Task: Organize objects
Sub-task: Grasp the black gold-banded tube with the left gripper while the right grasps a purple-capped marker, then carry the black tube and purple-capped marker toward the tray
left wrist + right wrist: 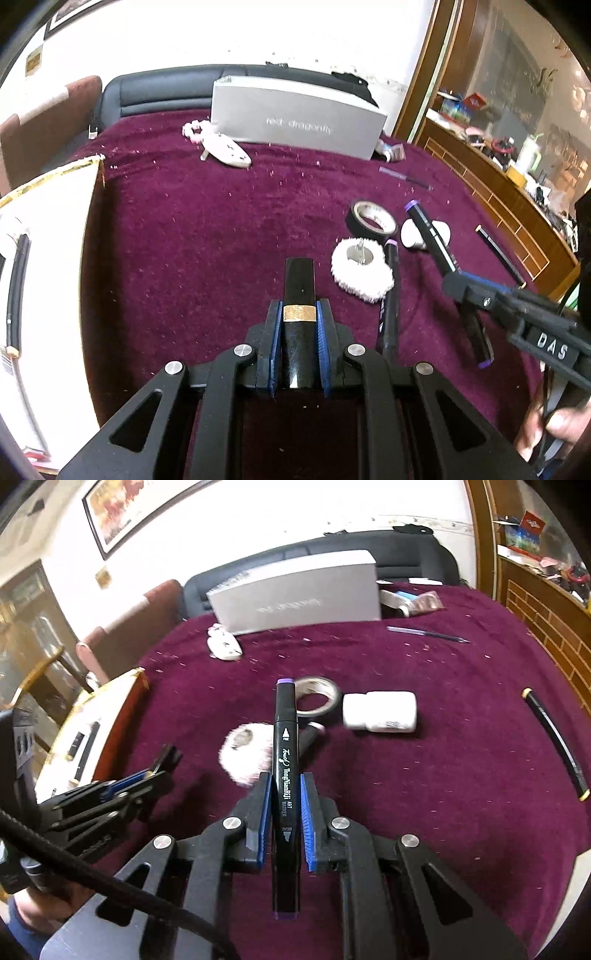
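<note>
My left gripper (298,306) is shut on a black tube with a gold band (299,291), held a little above the maroon cloth (192,229). My right gripper (285,779) is shut on a black art marker with purple ends (284,738), also lifted off the cloth. In the left wrist view the right gripper (458,286) shows at the right with that marker (428,229) in it. The left gripper (162,766) appears at the left of the right wrist view. A second marker (388,302) lies beside a fluffy white wheel (364,273).
A tape roll (371,219), a white bottle (380,710), a thin pen (428,633) and a black stick with gold tips (554,738) lie on the cloth. A grey box (295,118) stands at the back, a white gadget (227,149) before it. A gold-edged tray (48,236) sits left.
</note>
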`<control>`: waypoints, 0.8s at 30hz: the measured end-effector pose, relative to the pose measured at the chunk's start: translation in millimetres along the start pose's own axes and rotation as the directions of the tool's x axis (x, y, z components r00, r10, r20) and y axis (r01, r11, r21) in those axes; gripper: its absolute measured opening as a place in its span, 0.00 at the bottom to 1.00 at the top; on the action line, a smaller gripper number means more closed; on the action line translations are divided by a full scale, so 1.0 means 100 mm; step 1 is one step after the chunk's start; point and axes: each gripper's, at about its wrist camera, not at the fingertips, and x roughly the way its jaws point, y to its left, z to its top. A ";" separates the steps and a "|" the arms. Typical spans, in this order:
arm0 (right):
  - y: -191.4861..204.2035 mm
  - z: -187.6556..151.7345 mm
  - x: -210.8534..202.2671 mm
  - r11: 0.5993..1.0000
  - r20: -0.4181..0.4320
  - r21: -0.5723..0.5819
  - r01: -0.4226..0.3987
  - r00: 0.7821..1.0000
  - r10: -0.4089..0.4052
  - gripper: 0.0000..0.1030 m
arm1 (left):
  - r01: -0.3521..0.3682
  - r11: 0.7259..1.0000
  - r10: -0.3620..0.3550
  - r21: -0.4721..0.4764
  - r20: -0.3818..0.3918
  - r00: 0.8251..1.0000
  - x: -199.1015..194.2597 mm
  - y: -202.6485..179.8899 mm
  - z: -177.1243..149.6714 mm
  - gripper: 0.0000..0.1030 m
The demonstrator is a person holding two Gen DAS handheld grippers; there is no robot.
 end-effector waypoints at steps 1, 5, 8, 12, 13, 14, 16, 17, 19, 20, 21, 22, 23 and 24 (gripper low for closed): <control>0.03 -0.01 -0.01 1.000 0.008 -0.003 -0.020 1.000 0.020 0.12 | -0.003 1.000 0.003 -0.006 0.014 1.000 -0.03 0.01 0.01 0.14; 0.17 -0.04 0.01 0.997 0.002 -0.017 -0.080 0.997 0.080 0.12 | -0.019 1.000 0.019 -0.007 0.049 0.999 -0.12 0.02 0.05 0.14; 0.24 -0.08 0.07 0.994 -0.019 -0.019 -0.106 0.994 0.106 0.12 | -0.027 1.000 0.028 -0.014 0.060 0.998 -0.14 0.05 0.07 0.14; 0.26 -0.11 0.11 0.990 -0.031 -0.012 -0.137 0.990 0.137 0.12 | -0.037 0.999 0.039 -0.023 0.072 0.997 -0.17 0.08 0.08 0.14; 0.26 -0.11 0.11 0.989 -0.030 -0.006 -0.147 0.989 0.147 0.12 | -0.034 0.999 0.036 -0.028 0.073 0.997 -0.18 0.10 0.09 0.14; 0.25 -0.11 0.11 0.988 -0.027 0.004 -0.152 0.988 0.152 0.12 | -0.033 0.999 0.036 -0.037 0.077 0.996 -0.20 0.13 0.10 0.14; 0.24 -0.10 0.10 0.986 -0.019 0.018 -0.163 0.986 0.163 0.12 | -0.038 0.998 0.042 -0.051 0.091 0.995 -0.26 0.18 0.12 0.14; 0.23 -0.09 0.09 0.985 -0.016 0.033 -0.170 0.985 0.170 0.12 | -0.041 0.997 0.047 -0.060 0.099 0.994 -0.30 0.20 0.13 0.14; 0.23 -0.08 0.07 0.979 -0.013 0.062 -0.193 0.981 0.194 0.12 | -0.036 0.996 0.046 -0.087 0.120 0.992 -0.41 0.26 0.14 0.14; 0.25 -0.07 0.04 0.977 -0.006 0.071 -0.203 0.979 0.204 0.12 | -0.033 0.995 0.045 -0.096 0.124 0.991 -0.47 0.30 0.14 0.14; 0.28 -0.06 0.03 0.976 -0.007 0.070 -0.204 0.979 0.205 0.12 | -0.035 0.994 0.048 -0.104 0.128 0.991 -0.51 0.33 0.13 0.14; 0.32 -0.06 0.02 0.976 -0.007 0.066 -0.206 0.978 0.207 0.12 | -0.038 0.993 0.053 -0.114 0.134 0.990 -0.57 0.37 0.12 0.14; 0.37 -0.06 0.00 0.975 -0.003 0.064 -0.212 0.977 0.213 0.12 | -0.040 0.992 0.057 -0.119 0.139 0.989 -0.63 0.41 0.10 0.14; 0.43 -0.06 -0.01 0.973 -0.003 0.061 -0.221 0.975 0.222 0.12 | -0.045 0.991 0.062 -0.123 0.139 0.988 -0.67 0.44 0.08 0.14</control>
